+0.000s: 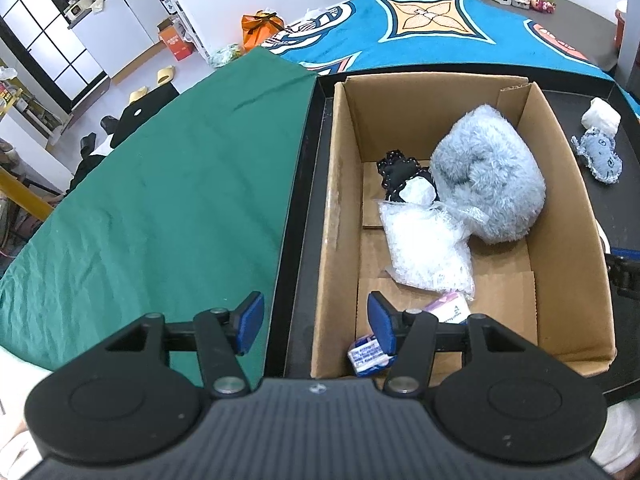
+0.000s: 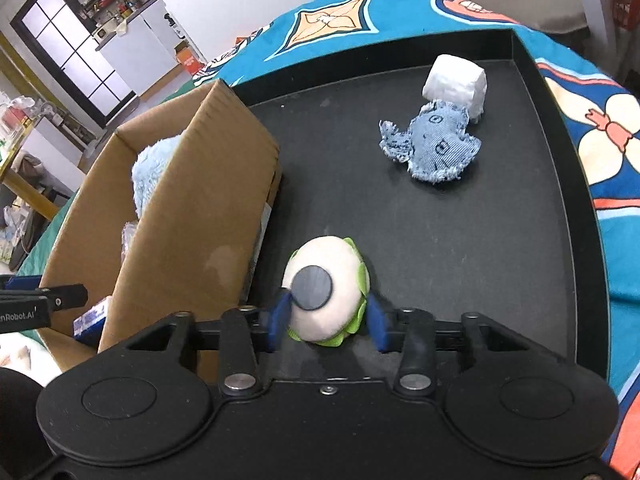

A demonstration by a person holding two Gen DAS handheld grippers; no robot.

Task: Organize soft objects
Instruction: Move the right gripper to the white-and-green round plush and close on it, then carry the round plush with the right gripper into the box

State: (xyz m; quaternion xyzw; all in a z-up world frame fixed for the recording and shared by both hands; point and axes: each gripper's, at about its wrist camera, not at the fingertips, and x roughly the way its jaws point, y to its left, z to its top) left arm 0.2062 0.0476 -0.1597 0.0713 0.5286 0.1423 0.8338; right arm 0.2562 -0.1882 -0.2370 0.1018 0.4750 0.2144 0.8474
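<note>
I'm closing my right gripper [image 2: 326, 322] on the little round plush [image 2: 326, 294], cream belly up with a dark felt disc and a lime-green frill, sitting on the black tray [image 2: 460, 248] just beside the cardboard box [image 2: 192, 216]. The blue pads are bracketing its sides, the left one touching, the right one looking just shy, so I'm not calling it clamped yet. To do this well I'm squeezing across the widest part, low enough that the stuffing isn't squirting out, then lifting clear of the box wall before moving over.

Farther out on the tray, the frayed denim plush [image 2: 434, 148] is lying flat, touching the white roll [image 2: 456, 80] behind it.

My left gripper [image 1: 316, 326] is hanging with fingers apart, holding nothing, straddling the near box wall. Inside, the fluffy grey-blue plush [image 1: 488, 180] is filling the far corner, with crinkly bubble wrap [image 1: 424, 244], a black stitched piece [image 1: 400, 172] and small printed packets [image 1: 368, 356].
</note>
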